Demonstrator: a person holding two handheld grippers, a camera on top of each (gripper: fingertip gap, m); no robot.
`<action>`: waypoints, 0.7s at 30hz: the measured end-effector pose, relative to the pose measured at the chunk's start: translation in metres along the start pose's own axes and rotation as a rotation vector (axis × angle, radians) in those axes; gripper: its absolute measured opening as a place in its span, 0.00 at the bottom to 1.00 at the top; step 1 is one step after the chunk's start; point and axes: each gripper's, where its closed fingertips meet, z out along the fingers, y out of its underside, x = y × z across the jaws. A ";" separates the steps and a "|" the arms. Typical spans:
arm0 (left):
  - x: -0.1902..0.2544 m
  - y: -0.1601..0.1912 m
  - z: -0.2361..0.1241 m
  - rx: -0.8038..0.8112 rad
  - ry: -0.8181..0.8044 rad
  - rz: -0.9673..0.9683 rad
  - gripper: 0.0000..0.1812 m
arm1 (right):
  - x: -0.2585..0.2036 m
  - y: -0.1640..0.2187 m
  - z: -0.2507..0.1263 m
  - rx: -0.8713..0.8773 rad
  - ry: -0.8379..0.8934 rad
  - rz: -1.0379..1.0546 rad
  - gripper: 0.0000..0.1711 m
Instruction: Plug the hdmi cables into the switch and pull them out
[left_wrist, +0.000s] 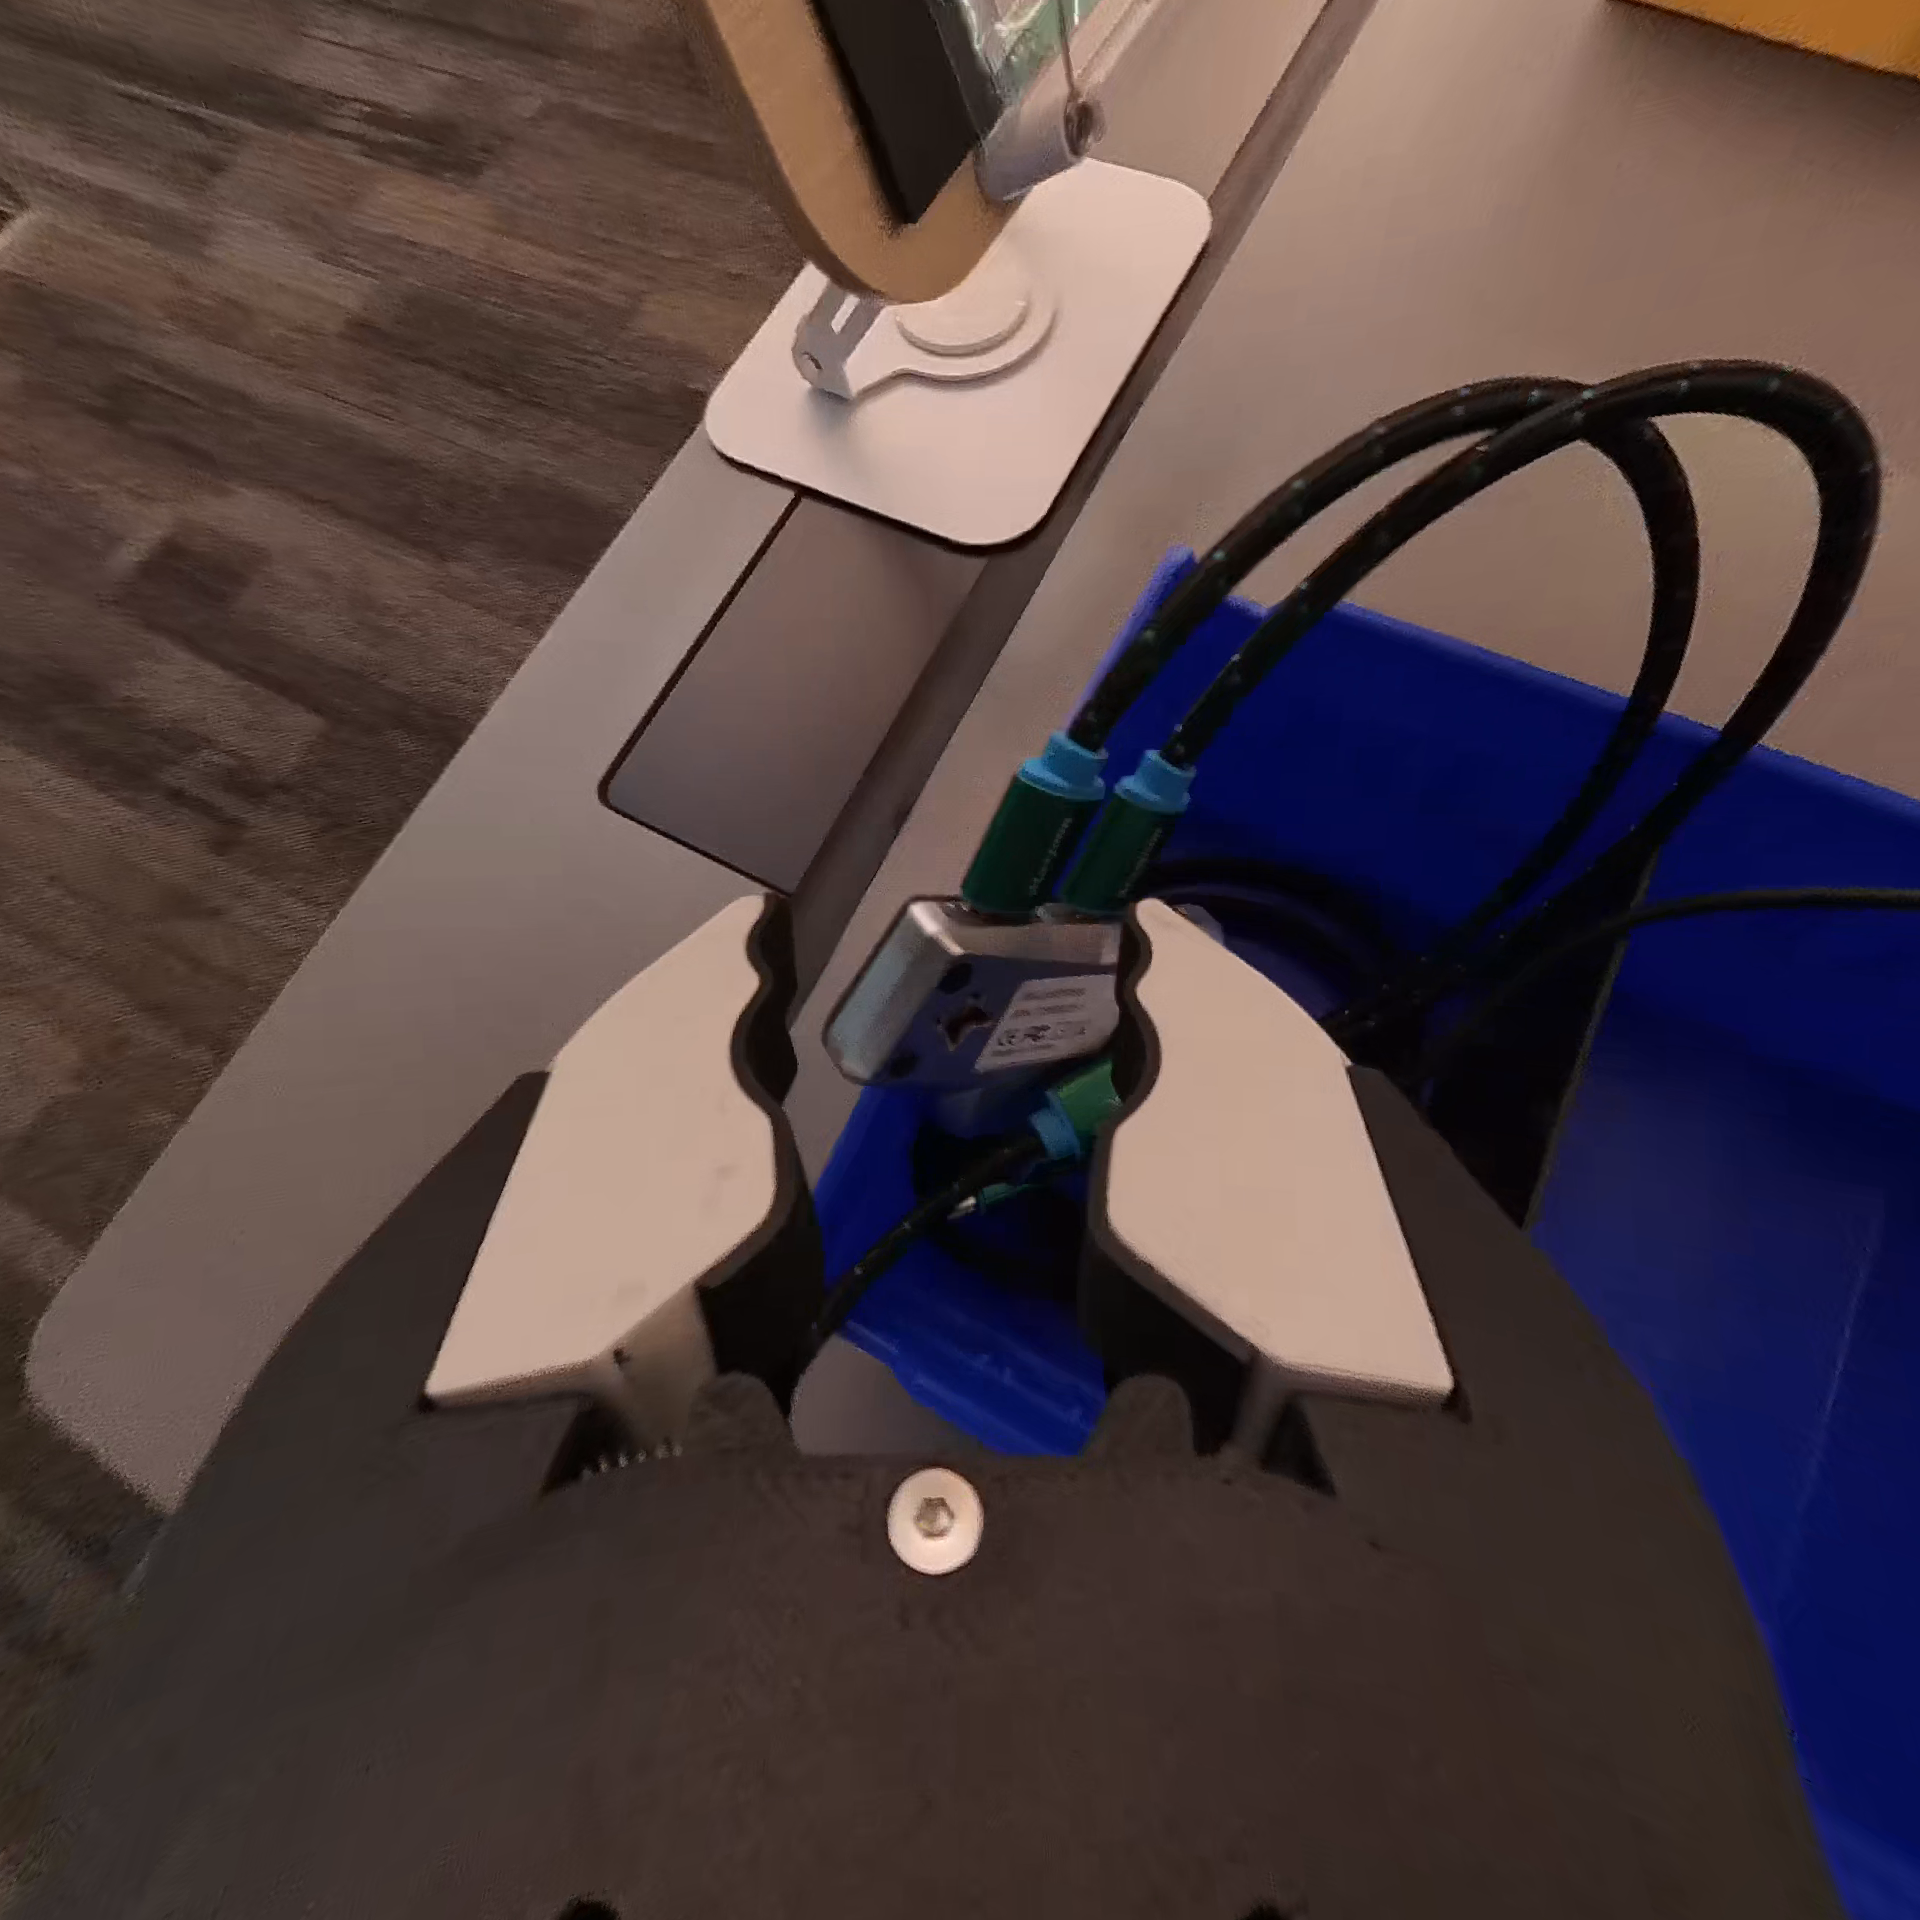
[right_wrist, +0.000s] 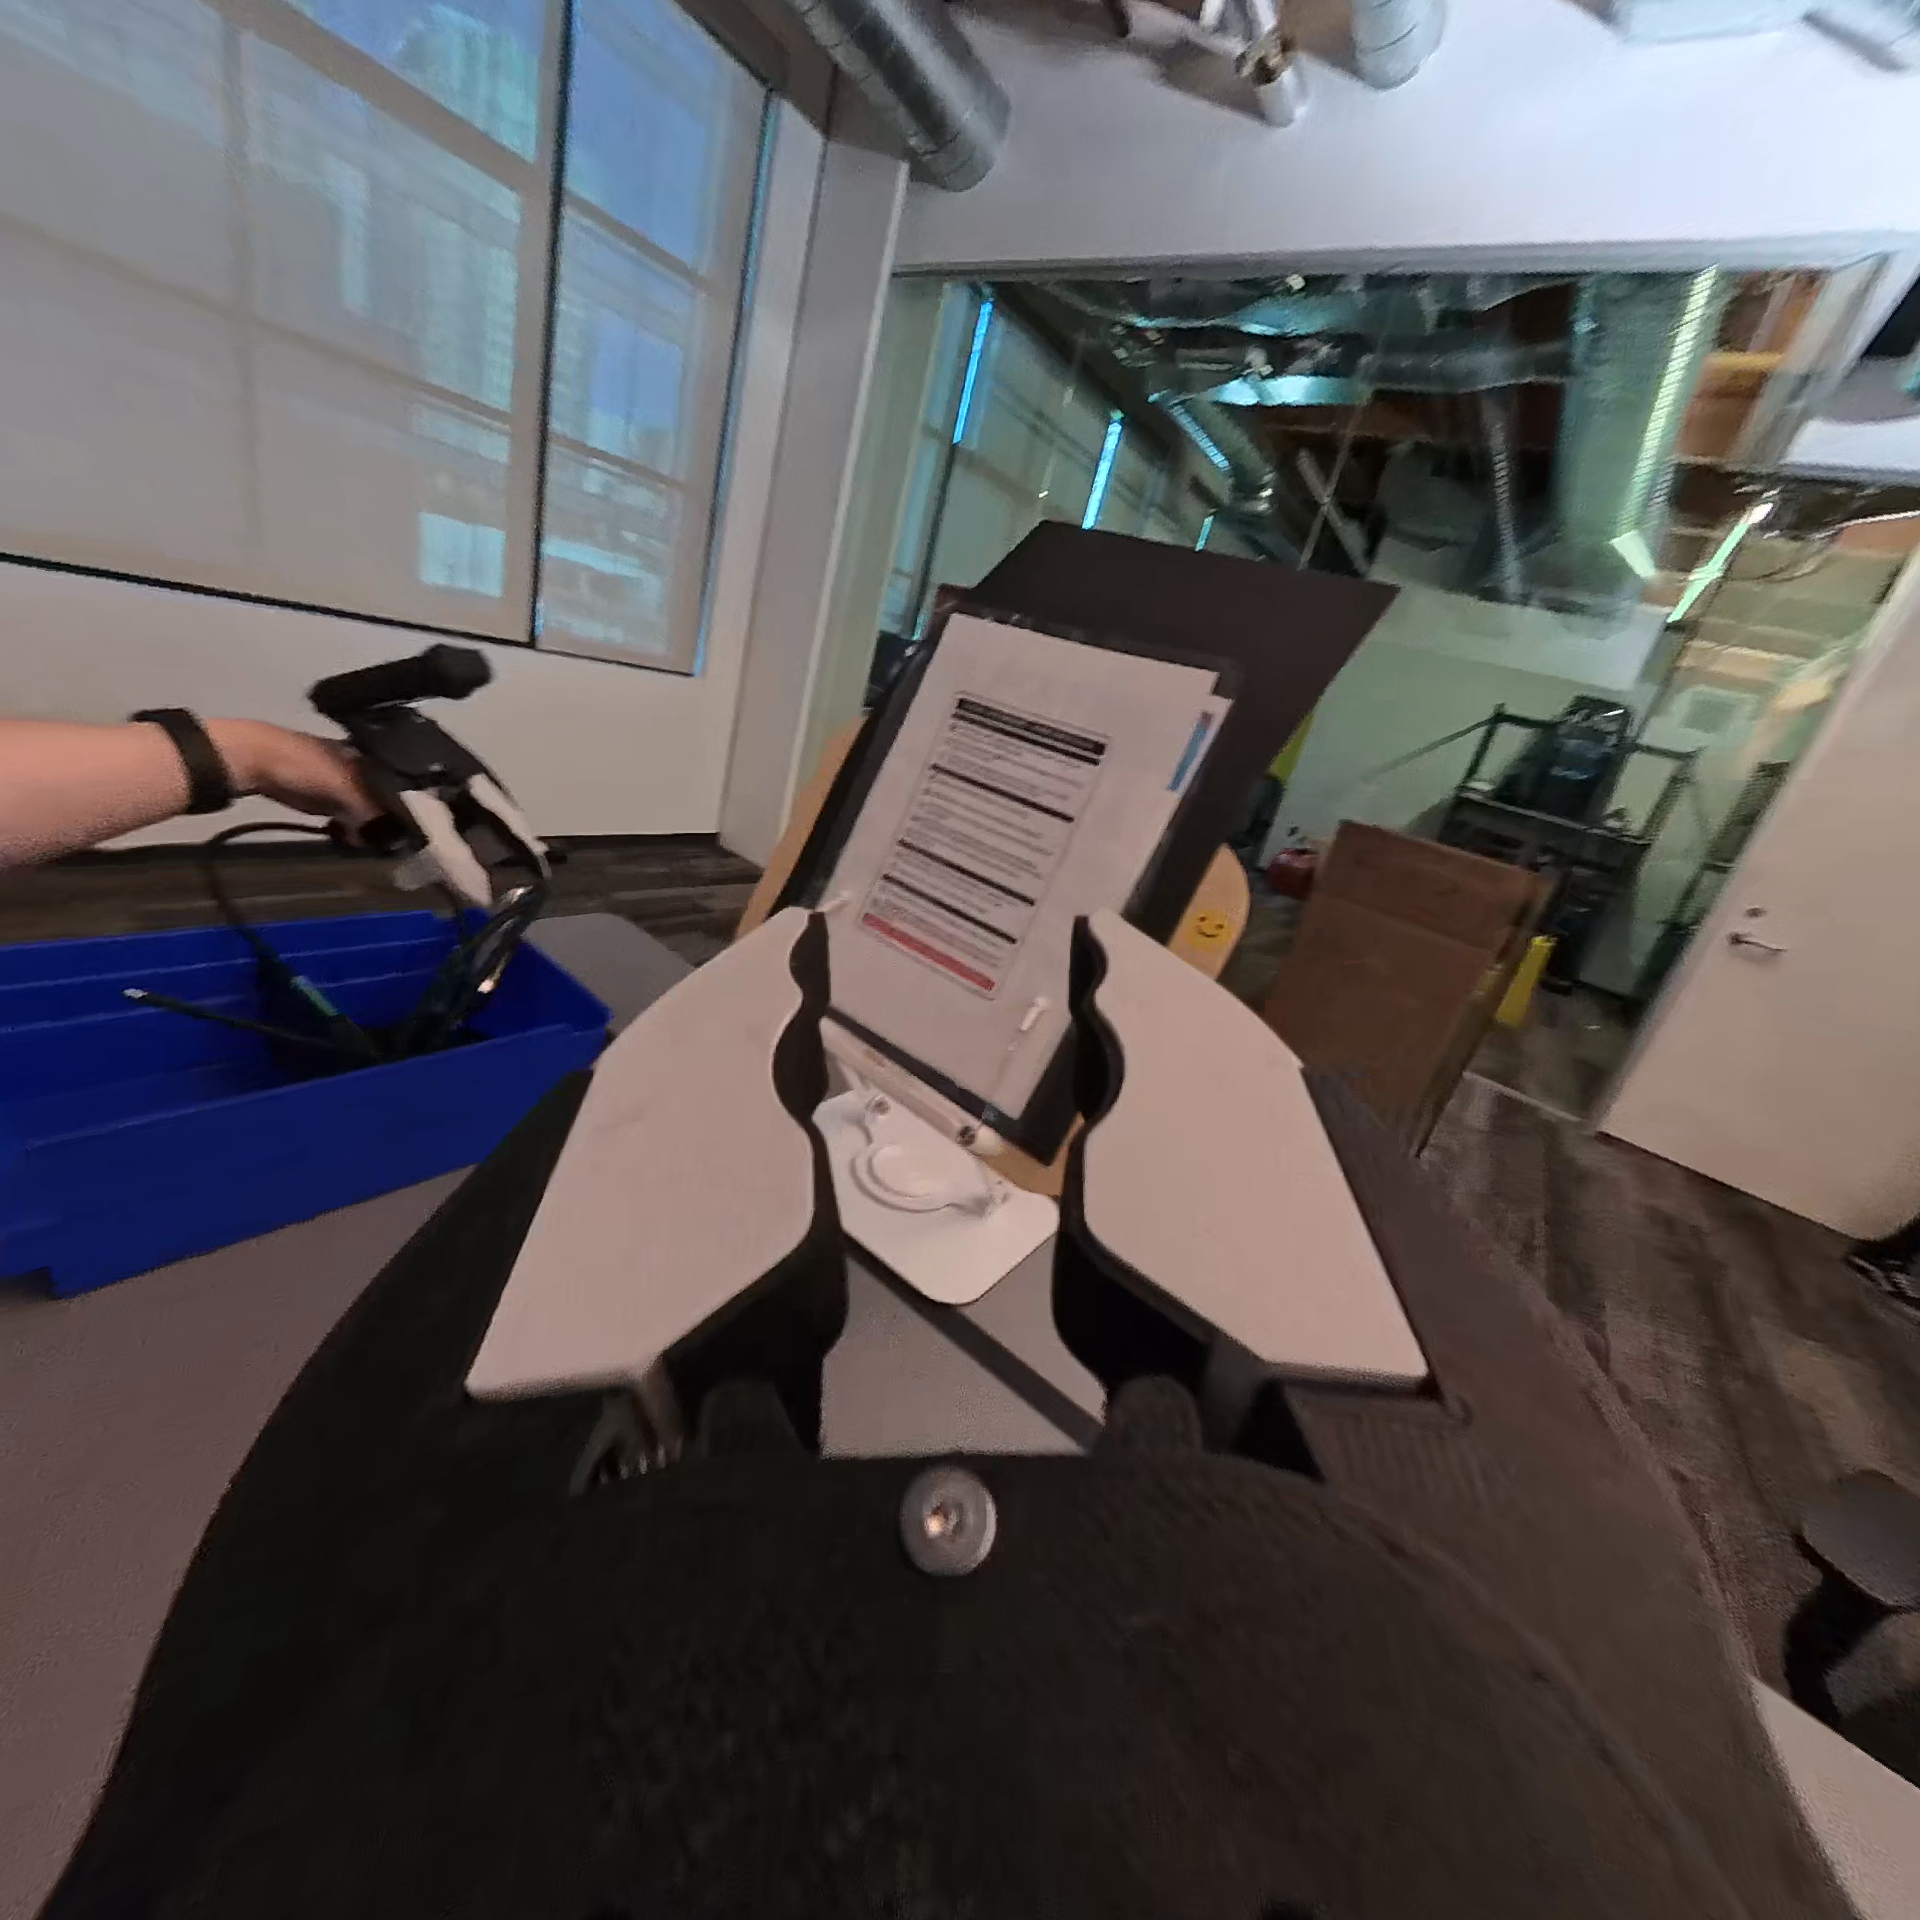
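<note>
Switch: the small grey switch (left_wrist: 977, 997) hangs tilted above the near corner of the blue bin (left_wrist: 1558, 790), between the fingertips of my left hand-held gripper (left_wrist: 951, 966), label side facing me.
Contact: its right end meets my right fingertip; I cannot tell whether the left fingertip touches it.
Cables: two green-ended hdmi cables (left_wrist: 1081, 831) sit plugged side by side in the switch's far edge and loop black over into the bin; a third green plug (left_wrist: 1081, 1101) shows under its near edge.
Left hand-held gripper: fingers spread about the switch.
Right hand-held gripper (right_wrist: 945, 966): spread, holding nothing, well apart from the bin, raised over the grey surface (right_wrist: 187, 1382) towards a document stand (right_wrist: 1018, 831).
</note>
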 end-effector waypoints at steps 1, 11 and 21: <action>-0.002 0.000 0.003 0.005 0.033 -0.006 0.32 | -0.005 0.002 0.003 -0.010 -0.026 0.001 0.26; 0.010 0.011 0.013 -0.004 0.358 -0.073 0.29 | -0.066 0.004 0.018 0.026 -0.451 0.262 0.25; 0.011 0.023 0.031 -0.124 0.276 0.115 0.29 | -0.082 0.006 0.012 0.001 -0.556 0.267 0.25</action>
